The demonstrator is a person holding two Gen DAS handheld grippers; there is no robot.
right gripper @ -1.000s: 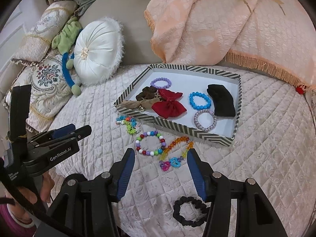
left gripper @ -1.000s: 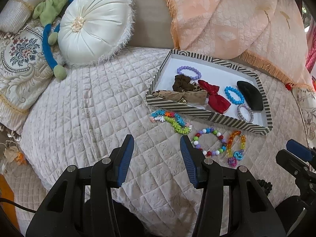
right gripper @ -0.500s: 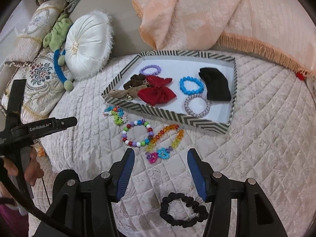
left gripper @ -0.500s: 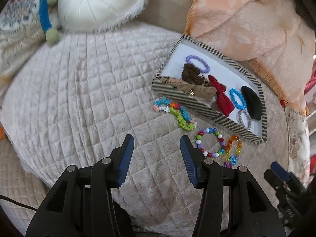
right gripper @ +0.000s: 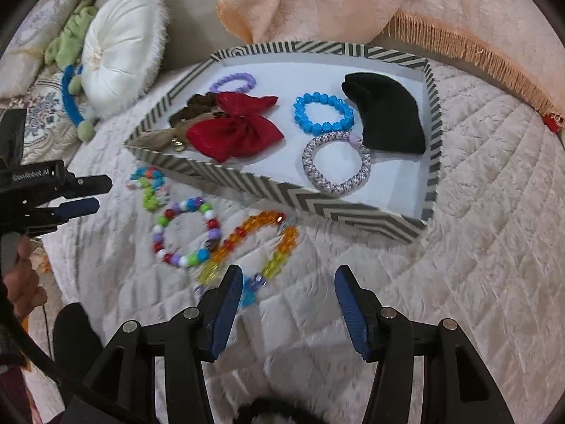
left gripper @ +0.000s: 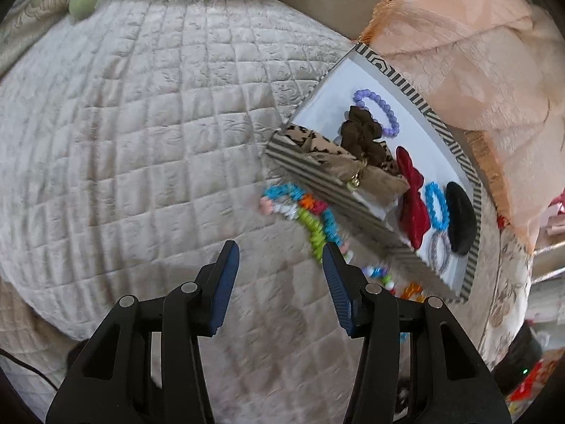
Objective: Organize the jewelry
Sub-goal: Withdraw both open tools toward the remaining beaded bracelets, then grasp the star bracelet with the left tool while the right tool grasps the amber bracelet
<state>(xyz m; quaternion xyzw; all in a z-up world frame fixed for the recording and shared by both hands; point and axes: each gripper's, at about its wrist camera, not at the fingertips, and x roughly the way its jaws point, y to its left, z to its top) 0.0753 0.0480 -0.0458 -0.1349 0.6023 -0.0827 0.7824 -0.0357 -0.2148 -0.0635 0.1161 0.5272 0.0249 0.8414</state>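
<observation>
Both hand-held grippers stood wide and empty above the quilted bedspread (right gripper: 476, 212): the right gripper (right gripper: 287, 284) hovered low over the near side of the loose jewelry, while the left gripper (left gripper: 279, 259) hung further left, its fingers aimed at bare quilt beside the spiral bracelet (left gripper: 310, 215). Most pieces already lay in the striped tray (right gripper: 282, 194) on the far side, among them a red bow (right gripper: 235, 129), a blue bead bracelet (right gripper: 323, 113), a woven hair tie (right gripper: 337, 164) and a black pouch (right gripper: 386, 113). Outside it, just in front of the tray's near wall, three pieces were left: the spiral bracelet at the left, a multicolour bead bracelet (right gripper: 185, 235) in the middle, and an orange-yellow bead strand (right gripper: 254, 243) to its right. That strand's long axis ran from near-left to far-right, its near end seemingly touching the right gripper's left finger (right gripper: 226, 304), though blur there made contact uncertain. By my reckoning the right gripper was much the nearer hand; the strand lay slightly left of and beyond the gap between its fingers, so a small shift left and forward would be needed to straddle it
</observation>
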